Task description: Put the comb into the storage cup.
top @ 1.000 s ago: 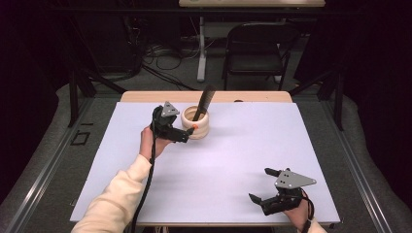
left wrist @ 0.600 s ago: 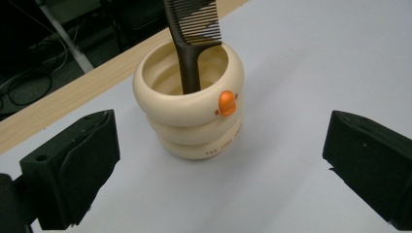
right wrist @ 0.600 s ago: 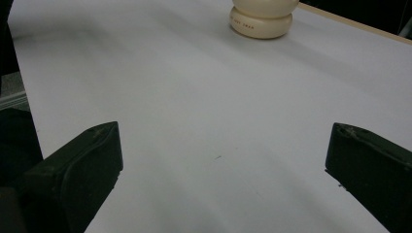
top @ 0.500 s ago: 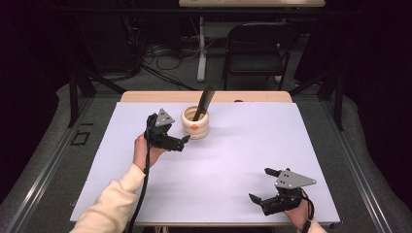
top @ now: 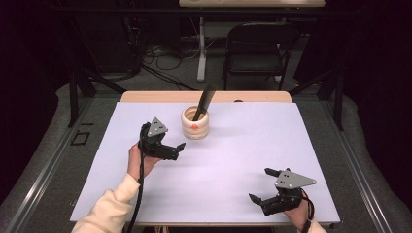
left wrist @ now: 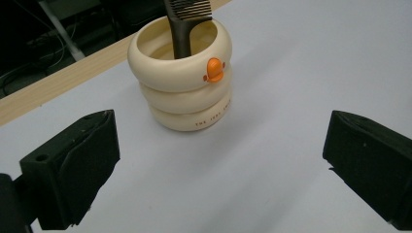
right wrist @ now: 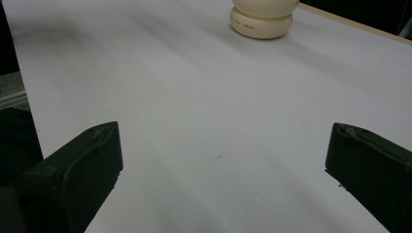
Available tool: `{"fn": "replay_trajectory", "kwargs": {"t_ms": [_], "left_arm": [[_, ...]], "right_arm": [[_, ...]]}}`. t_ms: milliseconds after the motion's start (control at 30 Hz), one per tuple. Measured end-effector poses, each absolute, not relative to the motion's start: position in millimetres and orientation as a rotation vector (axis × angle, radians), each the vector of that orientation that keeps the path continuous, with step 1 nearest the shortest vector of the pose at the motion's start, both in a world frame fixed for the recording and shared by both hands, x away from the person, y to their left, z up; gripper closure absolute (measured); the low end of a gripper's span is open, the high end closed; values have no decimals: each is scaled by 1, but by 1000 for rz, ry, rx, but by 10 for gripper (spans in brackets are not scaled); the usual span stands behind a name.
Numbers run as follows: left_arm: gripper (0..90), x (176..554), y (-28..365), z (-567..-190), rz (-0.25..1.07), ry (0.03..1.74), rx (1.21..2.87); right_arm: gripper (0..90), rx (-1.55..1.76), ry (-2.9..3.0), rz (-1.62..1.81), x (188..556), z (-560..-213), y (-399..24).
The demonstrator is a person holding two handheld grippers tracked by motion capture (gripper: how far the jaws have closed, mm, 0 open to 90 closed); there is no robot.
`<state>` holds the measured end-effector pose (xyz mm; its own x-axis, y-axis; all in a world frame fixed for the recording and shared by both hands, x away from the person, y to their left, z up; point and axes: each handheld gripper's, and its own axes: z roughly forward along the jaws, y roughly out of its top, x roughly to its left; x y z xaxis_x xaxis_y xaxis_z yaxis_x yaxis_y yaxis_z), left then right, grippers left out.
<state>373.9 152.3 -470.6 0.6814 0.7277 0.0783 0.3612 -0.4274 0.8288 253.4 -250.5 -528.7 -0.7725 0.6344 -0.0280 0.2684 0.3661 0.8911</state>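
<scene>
The dark comb (top: pixel 202 103) stands handle-down and tilted in the cream duck-faced holder (left wrist: pixel 182 80), made of three stacked rings with an orange beak, near the middle of the table's (top: pixel 243 145) far edge. The left gripper (top: pixel 170 150) is just beside the holder with jaws wide apart, probably because the comb is already placed. The right gripper (top: pixel 265 187) waits near the near right corner, jaws also apart.

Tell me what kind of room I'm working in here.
Probably a lab or recording studio rather than a home: a white-covered table ringed by dark drapes, loose cables on the grey floor, a folding chair behind it.
</scene>
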Motion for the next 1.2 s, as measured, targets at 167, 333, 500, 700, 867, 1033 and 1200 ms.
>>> {"fn": "replay_trajectory", "kwargs": {"t_ms": [167, 333, 500, 700, 867, 1033, 1200], "left_arm": [[0, 366, 155, -473, 552, 825, 2041], [0, 358, 158, -477, 553, 824, 2040], [0, 352, 160, -479, 553, 821, 2037], [0, 344, 161, -484, 534, 808, 2041], [0, 336, 164, -485, 538, 804, 2027], [0, 329, 167, -489, 530, 811, 2021], [0, 323, 171, -494, 531, 822, 2014]], "right_arm": [[0, 790, 2264, 1374, 253, -529, -250], [0, 790, 2265, 1373, 253, -529, -251], [0, 787, 2263, 1372, 253, -529, -251], [0, 793, 2267, 1374, 253, -529, -250], [0, 792, 2266, 1374, 253, -528, -250], [0, 792, 2266, 1374, 253, -529, -250], [0, 790, 2265, 1371, 253, -528, -250]]}}
